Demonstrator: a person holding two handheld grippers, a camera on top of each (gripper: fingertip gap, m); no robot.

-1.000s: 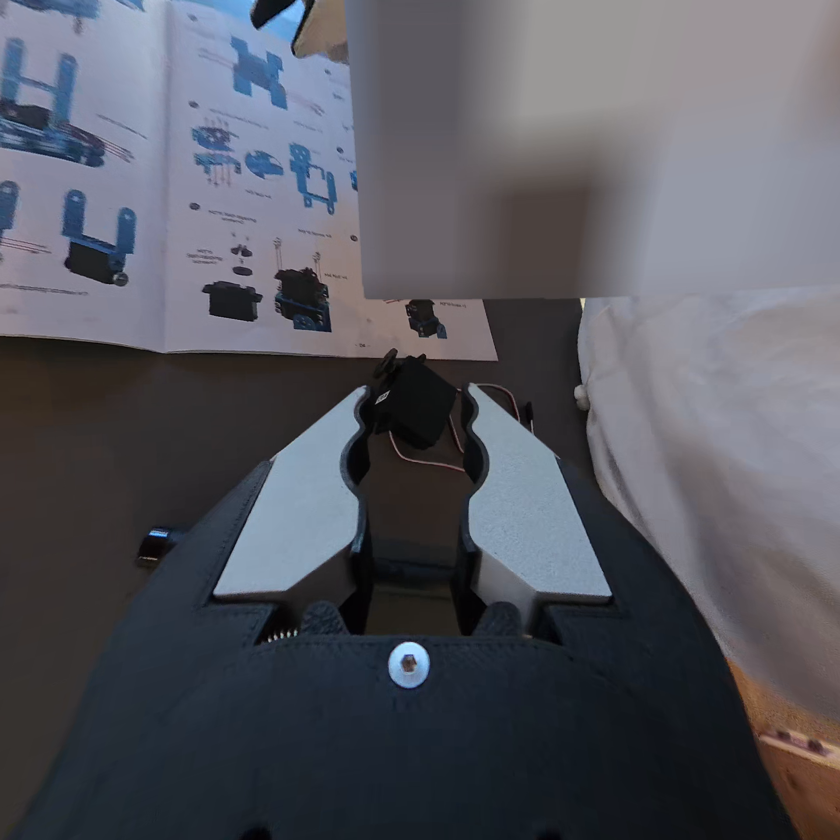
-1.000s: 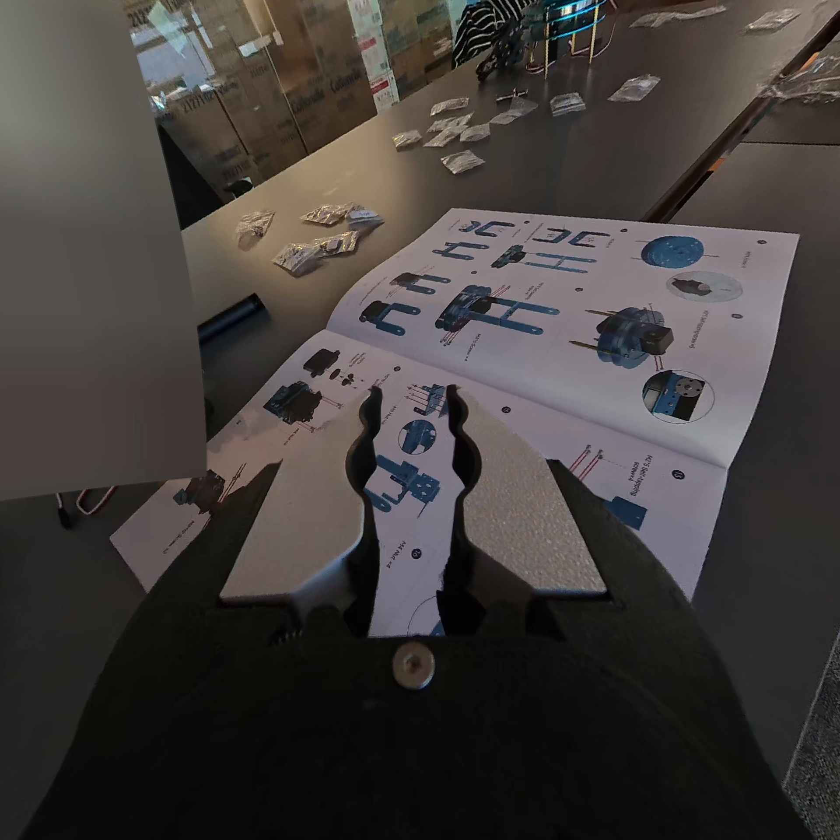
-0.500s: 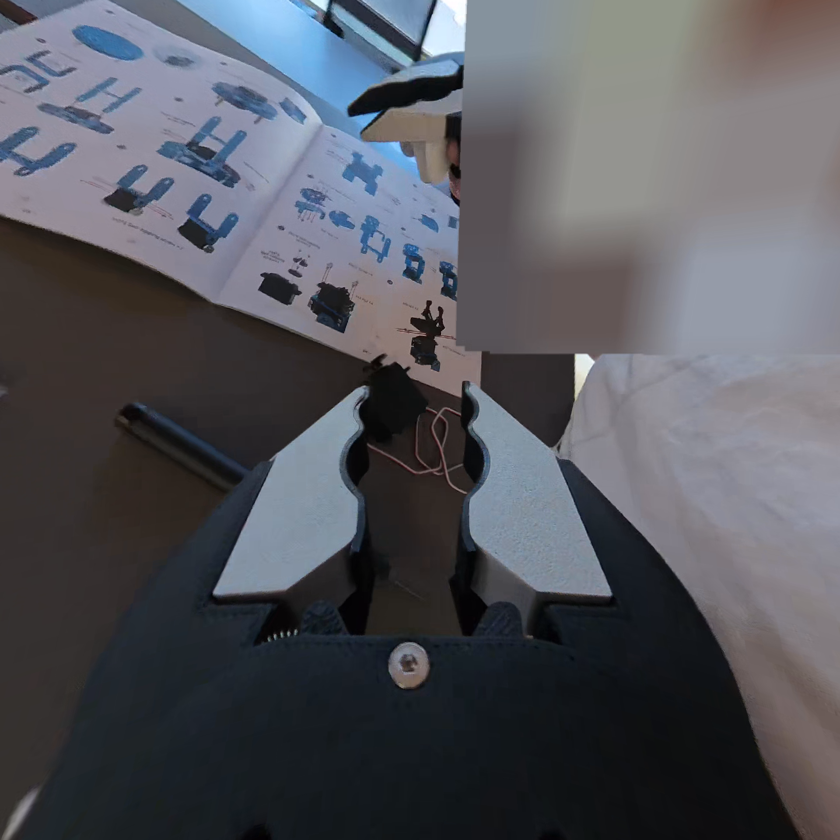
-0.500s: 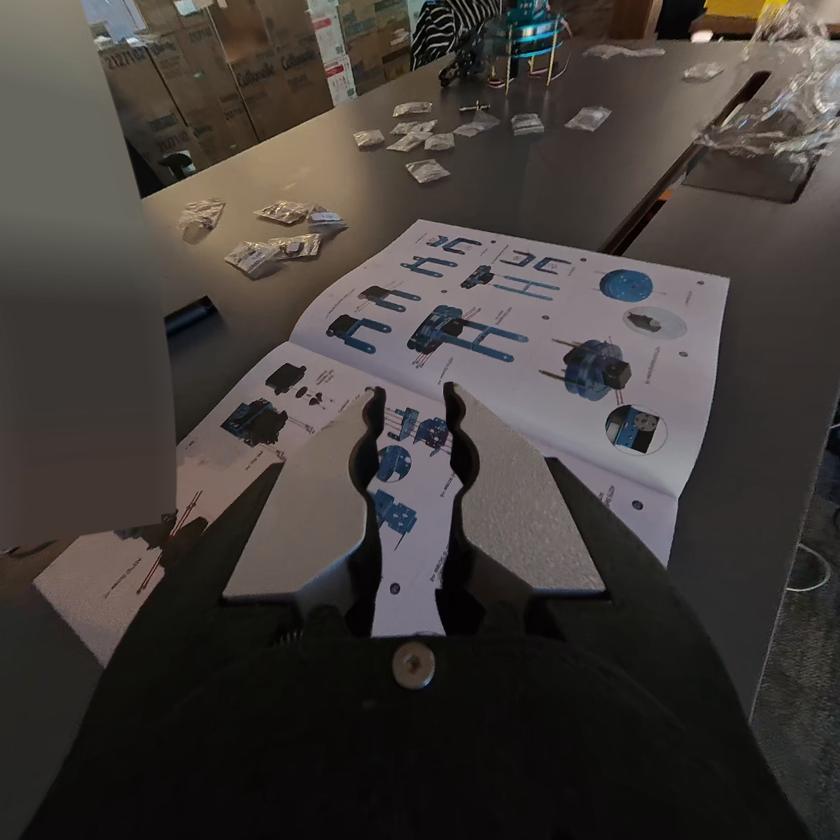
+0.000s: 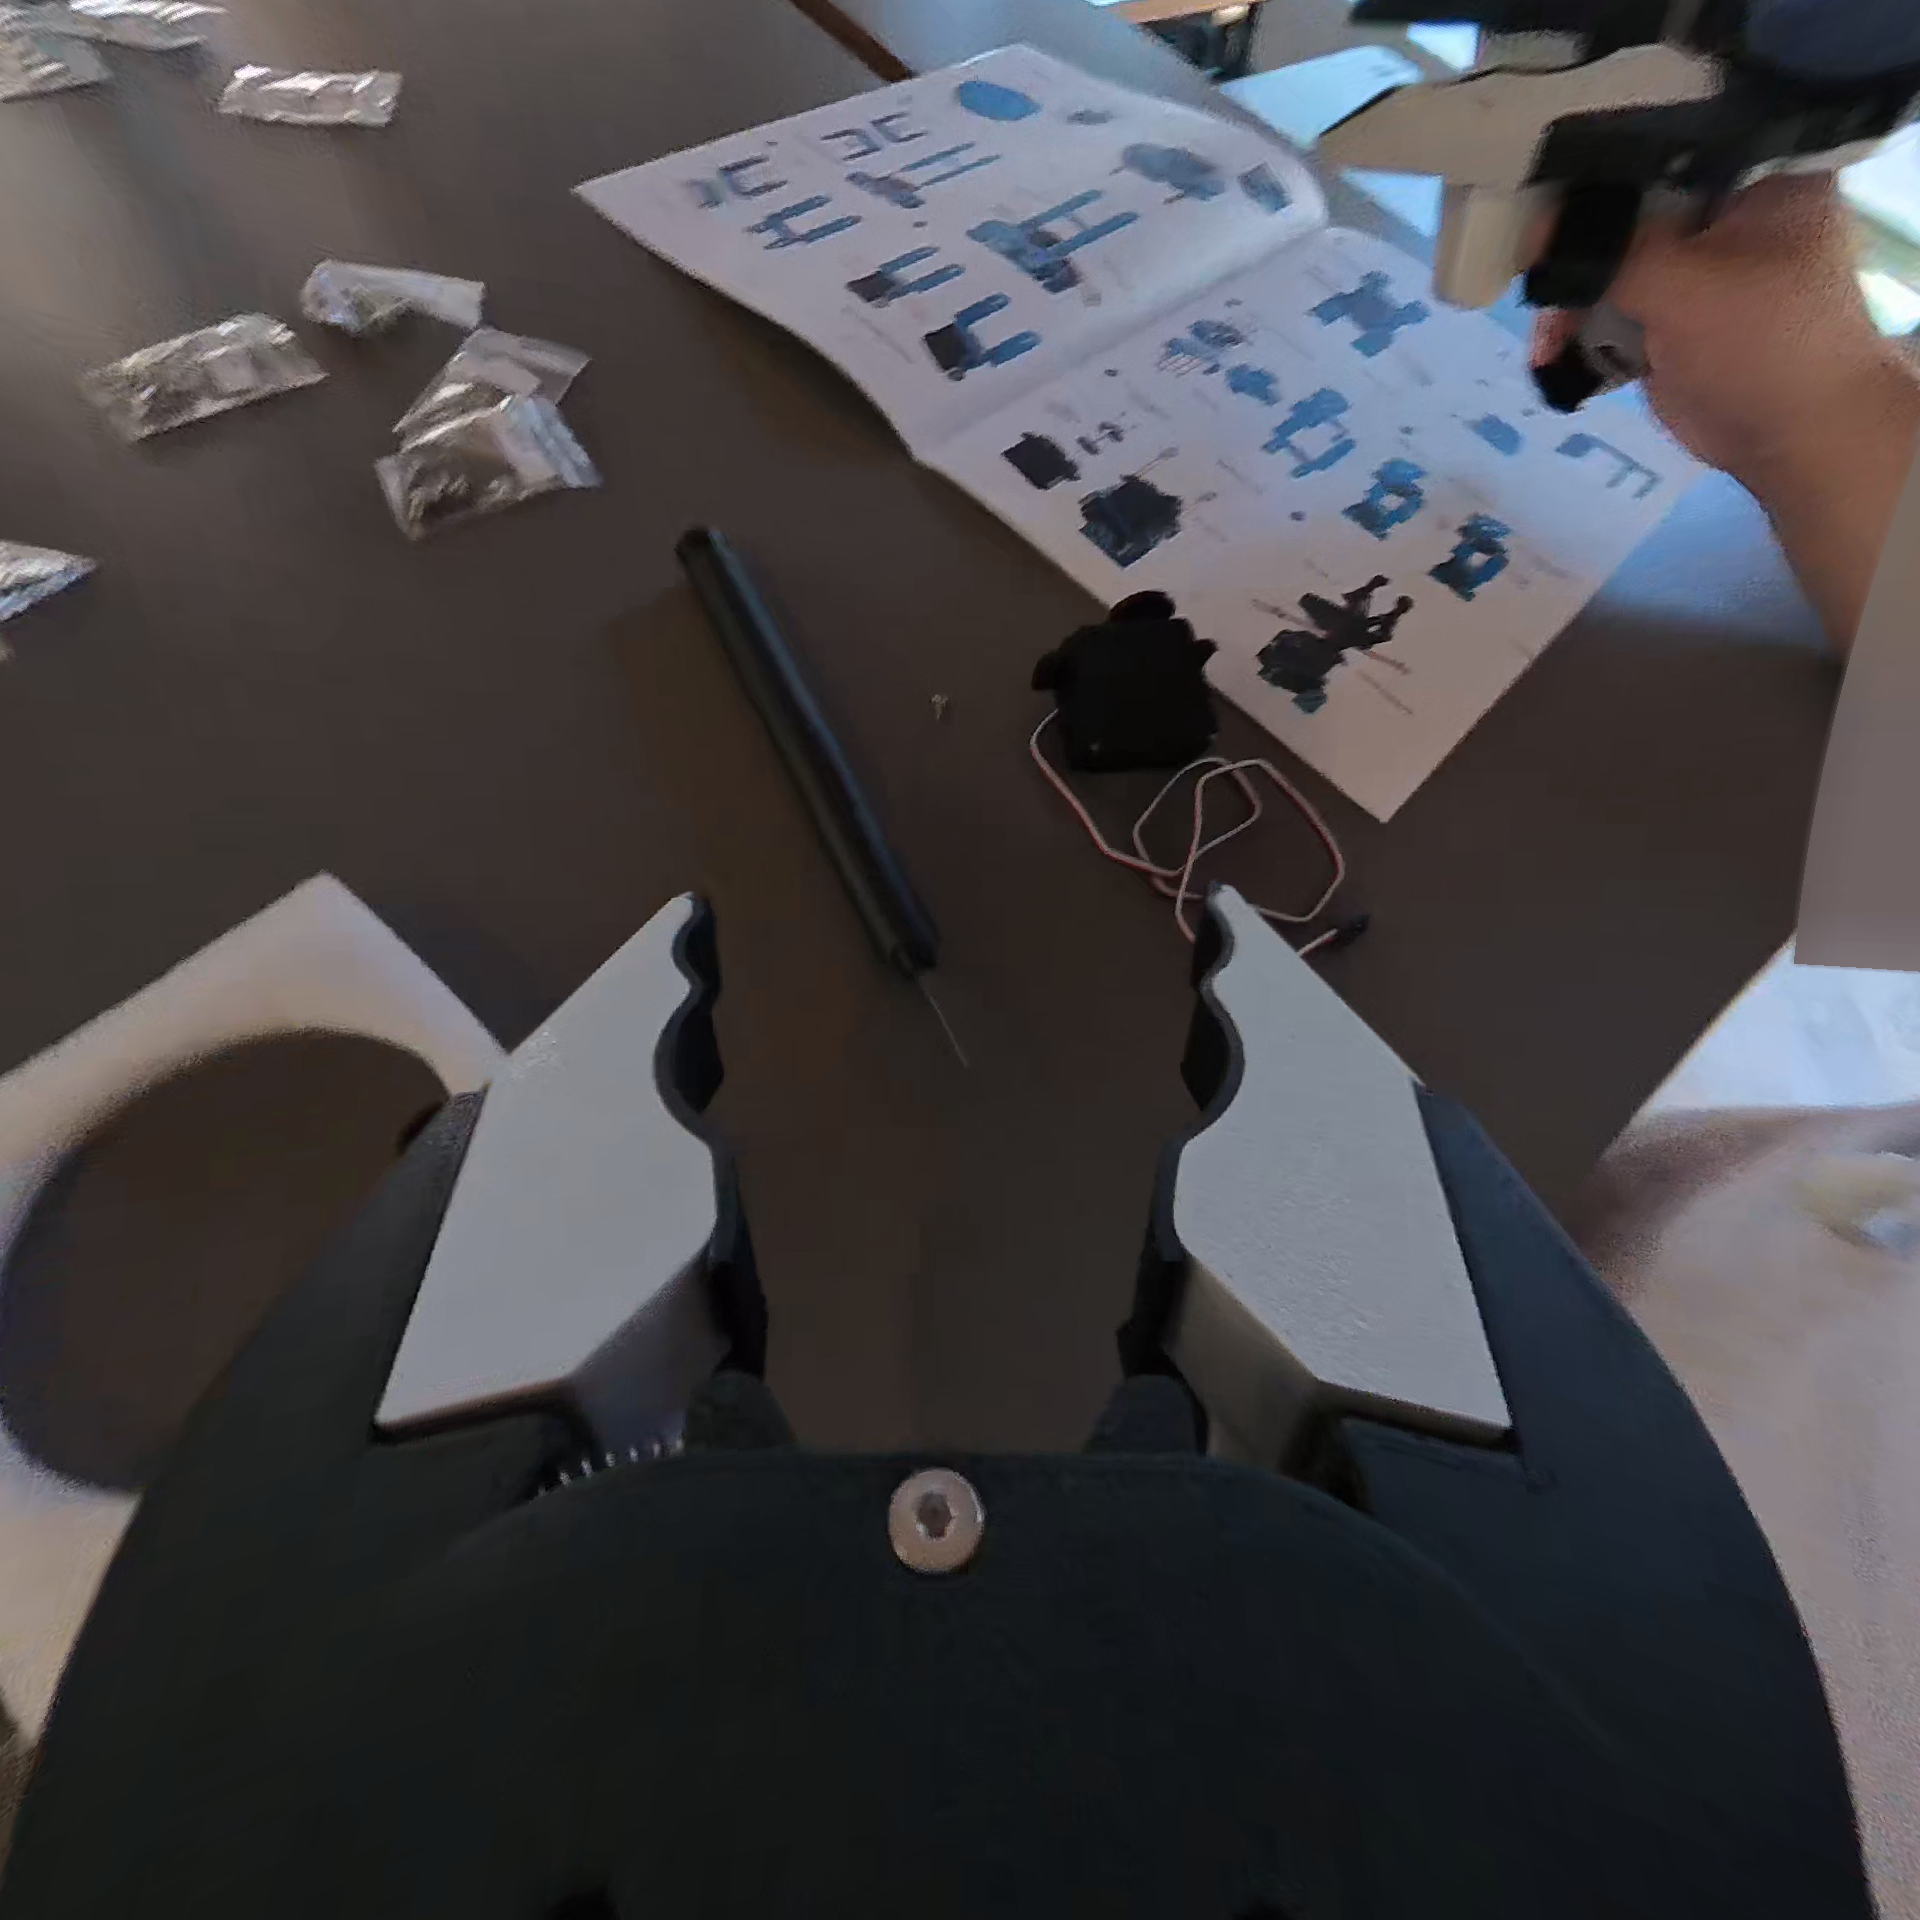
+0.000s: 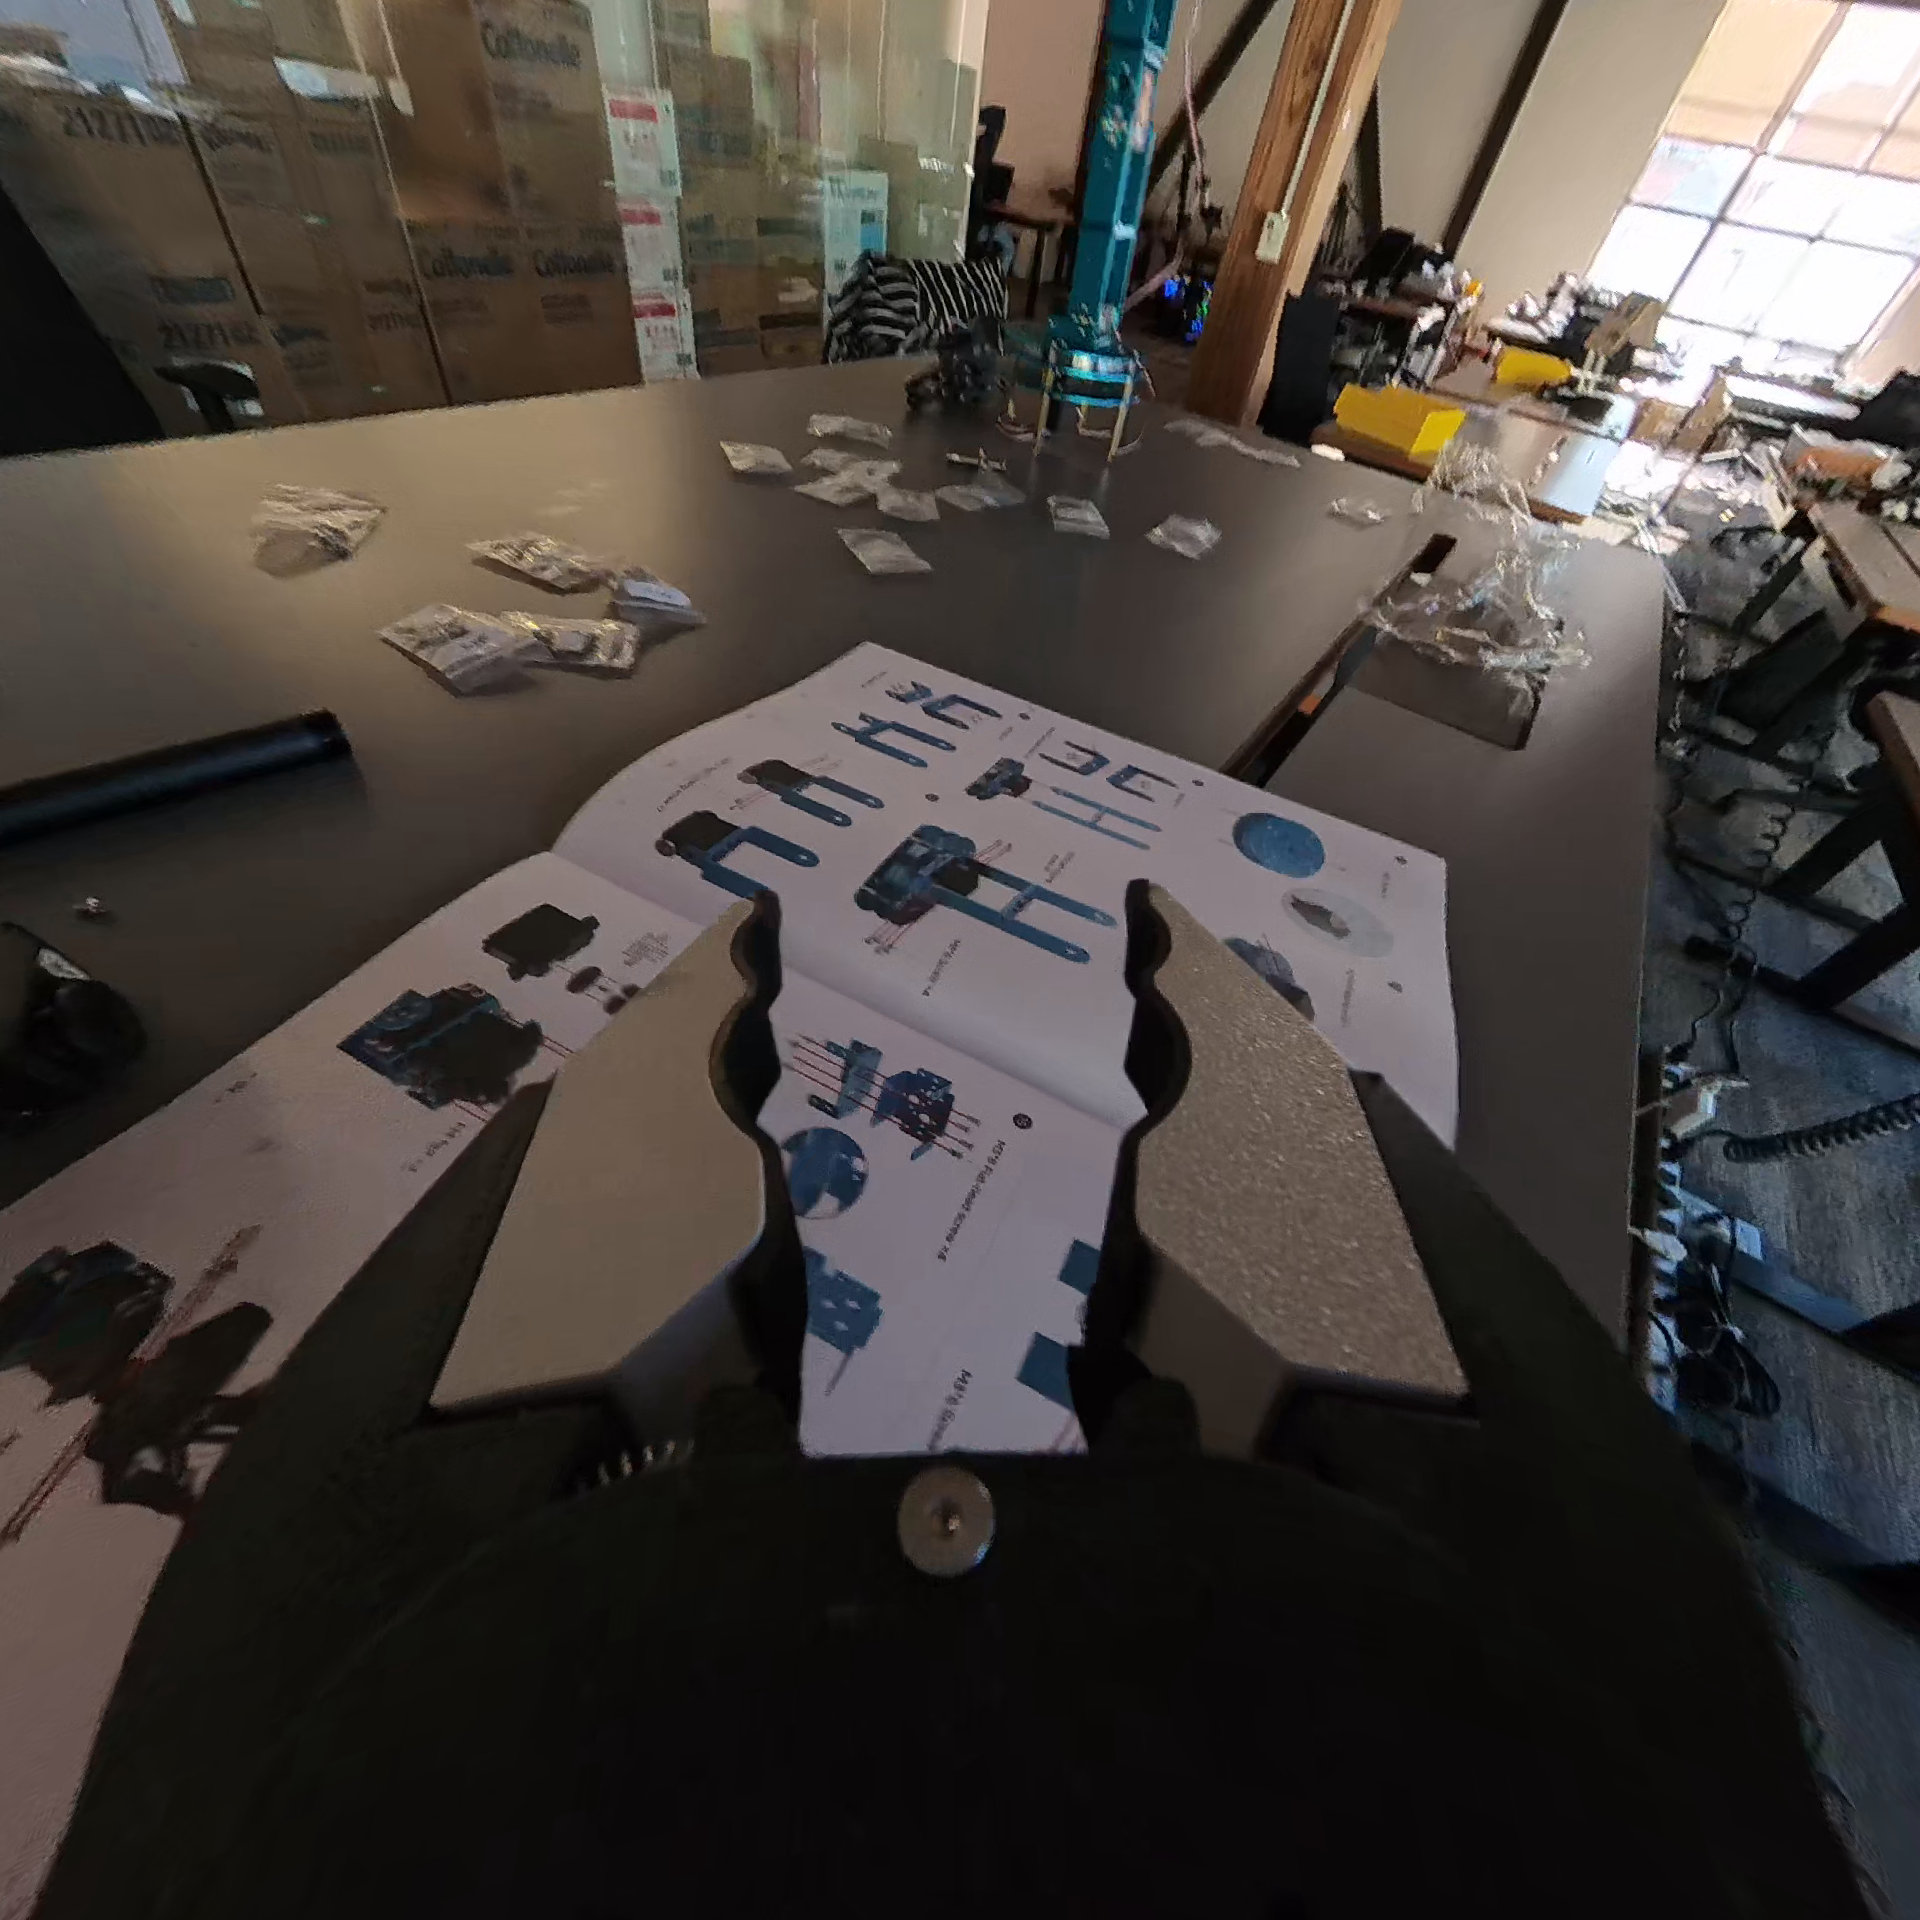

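My left gripper (image 5: 951,904) is open and empty above the dark table (image 5: 416,727). Just ahead of it lie a black screwdriver (image 5: 805,753) and a small black servo motor (image 5: 1132,681) with a coiled wire (image 5: 1216,842). A tiny screw (image 5: 940,704) lies between them. An open instruction booklet (image 5: 1195,343) lies beyond the servo. My right gripper (image 6: 951,899) is open and empty, hovering over the booklet (image 6: 935,935). It also shows in the left wrist view (image 5: 1496,197) at the top right, held by a hand. The screwdriver handle (image 6: 177,774) and the servo (image 6: 62,1023) show at the left edge.
Several small clear bags of parts (image 5: 478,436) lie on the table to the left, more (image 6: 540,634) farther back. A blue kit robot (image 6: 1091,312) stands at the far end. A table gap (image 6: 1340,655) runs at the right, stacked cardboard boxes (image 6: 312,229) behind. My left gripper is the nearer one to the small black servo motor (image 5: 1132,681): about 12 cm, against 20 cm. The screwdriver handle (image 6: 177,774) is about 12 cm from my left fingertips and 25 cm from my right. My left wrist view (image 5: 755,654) looks at it from another angle.
Both grippers have opened wider. The left gripper has pulled back and up from the servo, which lies on the table. The right gripper has tilted up, showing more of the room.
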